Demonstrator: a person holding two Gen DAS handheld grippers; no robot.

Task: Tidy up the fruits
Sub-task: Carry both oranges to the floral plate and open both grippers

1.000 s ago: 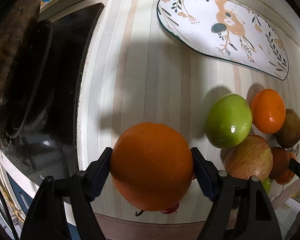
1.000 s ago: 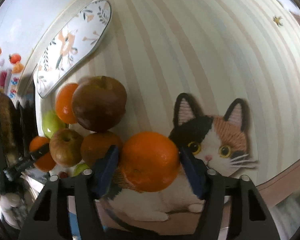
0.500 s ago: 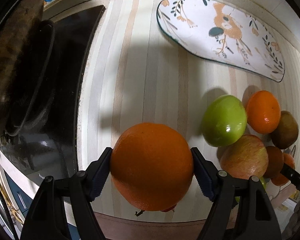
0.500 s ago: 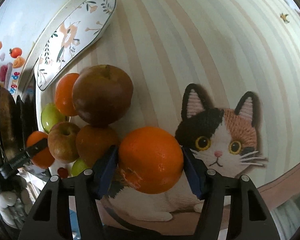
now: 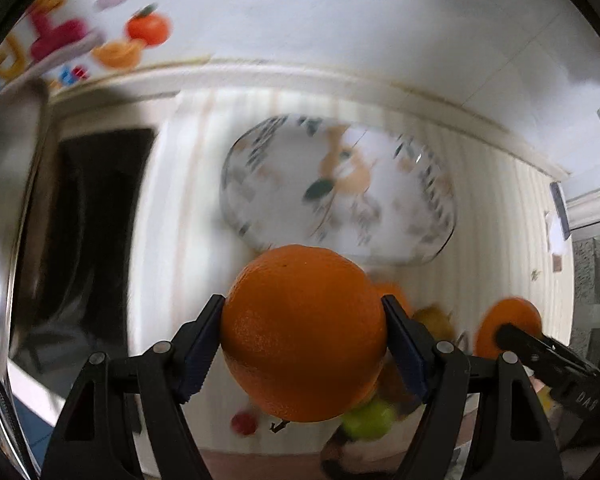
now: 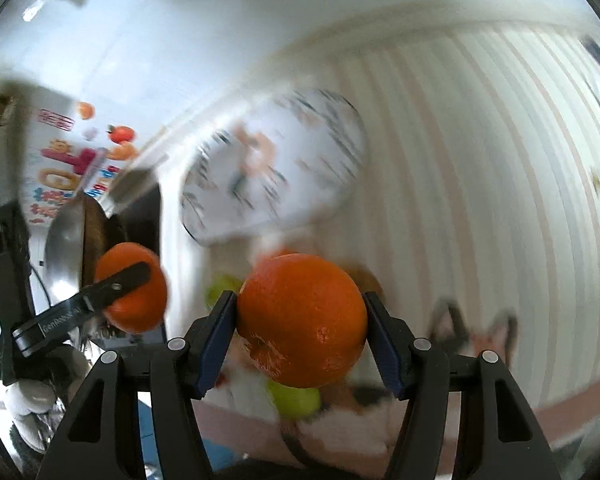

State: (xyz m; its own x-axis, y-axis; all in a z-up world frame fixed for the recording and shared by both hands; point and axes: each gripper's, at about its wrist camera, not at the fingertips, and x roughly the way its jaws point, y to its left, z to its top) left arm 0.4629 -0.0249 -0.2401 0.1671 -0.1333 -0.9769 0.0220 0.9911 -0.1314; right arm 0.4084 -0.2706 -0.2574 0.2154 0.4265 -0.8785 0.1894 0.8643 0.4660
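Observation:
My left gripper [image 5: 303, 334] is shut on a large orange [image 5: 304, 332], held well above the striped counter. The right gripper [image 6: 300, 320] is shut on a second orange [image 6: 302, 318], also lifted. Each view shows the other gripper too: the right gripper's orange [image 5: 508, 326] sits at the right of the left wrist view, and the left gripper's orange [image 6: 134, 286] at the left of the right wrist view. A white oval plate with a bird pattern [image 5: 340, 190] [image 6: 272, 164] lies blurred on the counter beyond both. The remaining fruit pile [image 5: 370, 418] [image 6: 296, 400] is mostly hidden below the oranges.
A black stovetop [image 5: 96, 216] with a metal pan [image 5: 8, 184] lies to the left. A cat-shaped mat [image 6: 472, 328] lies at the counter's front right. The white wall [image 5: 340, 20] with colourful fruit stickers [image 5: 144, 30] backs the counter.
Both grippers have risen with their oranges and tilted up, so the wall now shows. The plate and fruit pile have dropped lower and smaller in both views. The frames are motion-blurred.

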